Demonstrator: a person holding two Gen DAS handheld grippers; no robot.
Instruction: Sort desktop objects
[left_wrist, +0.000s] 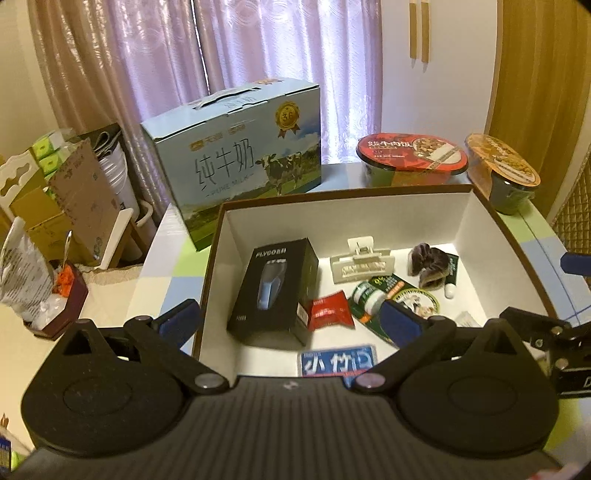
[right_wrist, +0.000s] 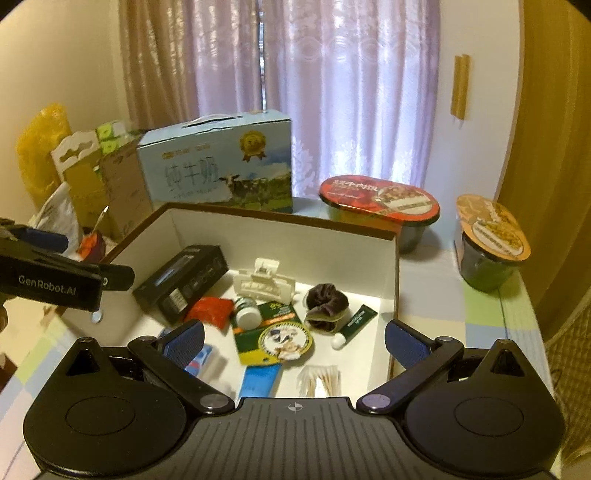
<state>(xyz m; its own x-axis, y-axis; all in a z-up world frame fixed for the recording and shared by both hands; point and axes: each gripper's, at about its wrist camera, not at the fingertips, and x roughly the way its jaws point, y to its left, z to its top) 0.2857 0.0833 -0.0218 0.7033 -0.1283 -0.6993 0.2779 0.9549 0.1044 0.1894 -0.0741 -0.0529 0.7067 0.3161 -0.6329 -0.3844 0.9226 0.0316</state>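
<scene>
A white-lined box with a brown rim (left_wrist: 221, 236) is seen filling the middle of both wrist views, set on a table with pale coloured squares (left_wrist: 162, 266). The sorted things are gathered inside it. In the left wrist view a black shaver box (left_wrist: 273, 291) is seen left of centre, with a red sachet (left_wrist: 330, 309) just beside its lower right corner. A cream hair claw (left_wrist: 362, 264) lies above centre-right, a dark scrunchie (left_wrist: 428, 264) to its right, and a small green tube with a white cap (left_wrist: 451, 275) just beside the scrunchie. A green-capped bottle (left_wrist: 365, 297) rests on a green packet (left_wrist: 413, 295), and a blue-and-white pack (left_wrist: 338, 360) lies at the box's near wall. In the right wrist view a bundle of cotton swabs (right_wrist: 319, 380) is shown at lower centre.

The left gripper (left_wrist: 291, 321) is held wide apart with nothing between its blue pads (left_wrist: 177, 321) — the box floor is seen through the gap. The right gripper (right_wrist: 293, 343) is likewise spread wide and empty — its pads stand apart over the near part of the box.

Behind the box, in the upper part of the frame, a blue milk carton (left_wrist: 236, 162) is stood upright, with a red-lidded meal bowl (left_wrist: 412, 158) and an orange-lidded cup (left_wrist: 502, 173) to the right. Purple curtains (left_wrist: 258, 44) are hung behind.
</scene>
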